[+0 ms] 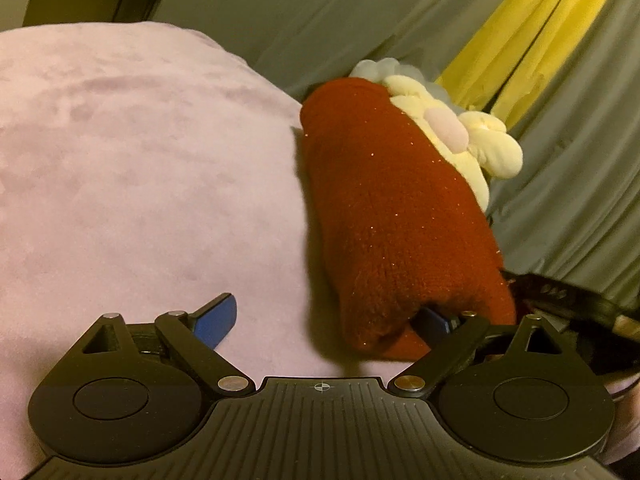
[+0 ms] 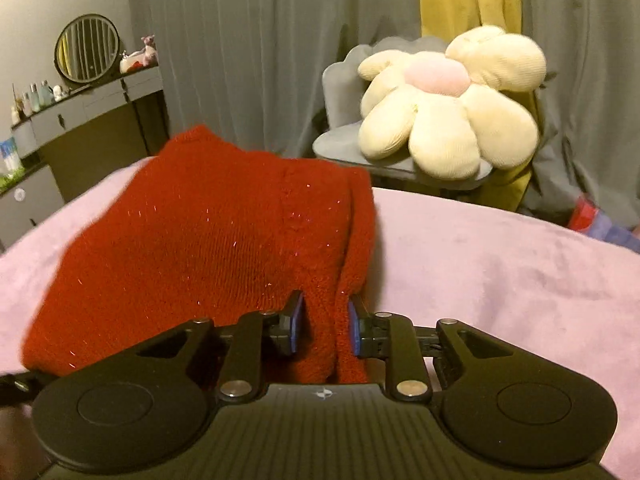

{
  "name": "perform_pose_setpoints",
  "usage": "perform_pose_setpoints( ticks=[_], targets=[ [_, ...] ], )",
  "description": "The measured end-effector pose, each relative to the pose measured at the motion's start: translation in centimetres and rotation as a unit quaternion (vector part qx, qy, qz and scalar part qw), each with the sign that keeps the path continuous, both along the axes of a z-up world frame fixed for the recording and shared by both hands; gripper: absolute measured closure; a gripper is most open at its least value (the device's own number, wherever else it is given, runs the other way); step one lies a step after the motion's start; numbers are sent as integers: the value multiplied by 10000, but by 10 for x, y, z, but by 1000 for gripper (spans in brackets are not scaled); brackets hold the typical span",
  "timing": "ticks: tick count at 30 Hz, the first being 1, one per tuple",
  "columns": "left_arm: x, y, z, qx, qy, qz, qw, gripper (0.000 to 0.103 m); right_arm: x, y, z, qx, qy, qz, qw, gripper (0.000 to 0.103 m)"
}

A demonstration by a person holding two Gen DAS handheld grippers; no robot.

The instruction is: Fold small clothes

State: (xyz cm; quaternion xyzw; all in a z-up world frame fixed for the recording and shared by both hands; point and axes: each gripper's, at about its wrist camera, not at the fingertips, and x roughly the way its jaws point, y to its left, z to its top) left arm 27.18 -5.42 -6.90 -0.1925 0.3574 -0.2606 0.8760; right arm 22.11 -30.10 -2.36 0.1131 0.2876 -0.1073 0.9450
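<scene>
A dark red knitted garment with glitter threads (image 1: 400,216) lies folded on a pale pink blanket (image 1: 140,168). In the left wrist view my left gripper (image 1: 328,320) is open wide; its left blue fingertip (image 1: 216,318) rests on the blanket, and its right fingertip (image 1: 434,322) is tucked under the garment's near end. In the right wrist view my right gripper (image 2: 322,326) is shut on a bunched fold of the red garment (image 2: 192,248), which spreads away to the left over the blanket (image 2: 500,280).
A cream flower-shaped cushion (image 2: 448,108) sits on a grey chair (image 2: 340,76) beyond the bed; it also shows in the left wrist view (image 1: 472,132). Grey and yellow curtains (image 2: 260,40) hang behind. A dresser with round mirror (image 2: 86,48) and bottles stands far left.
</scene>
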Motion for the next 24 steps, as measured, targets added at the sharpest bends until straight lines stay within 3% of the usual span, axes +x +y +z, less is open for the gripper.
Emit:
perform_pose_setpoints(
  ticks=[5,10,15,20,24],
  targets=[
    [-1,-5,-1,103,5,3,9999,7,-5,3,2,-135,94,195,9997,73],
    [-1,-4,-1,99,16,38,9999,7,-8,-2,3,223,63,151,9996,72],
    [-2,-4,1,77,7,90,9999,7,-8,5,7,110,9,257,9996,83],
    [-1,-2,1,7,57,107,9999,7,-19,-17,4,1118,-365,115,9930,83],
    [-3,-5,5,82,85,-87,9999,7,-13,-13,-15,565,-71,70,9984,83]
  ],
)
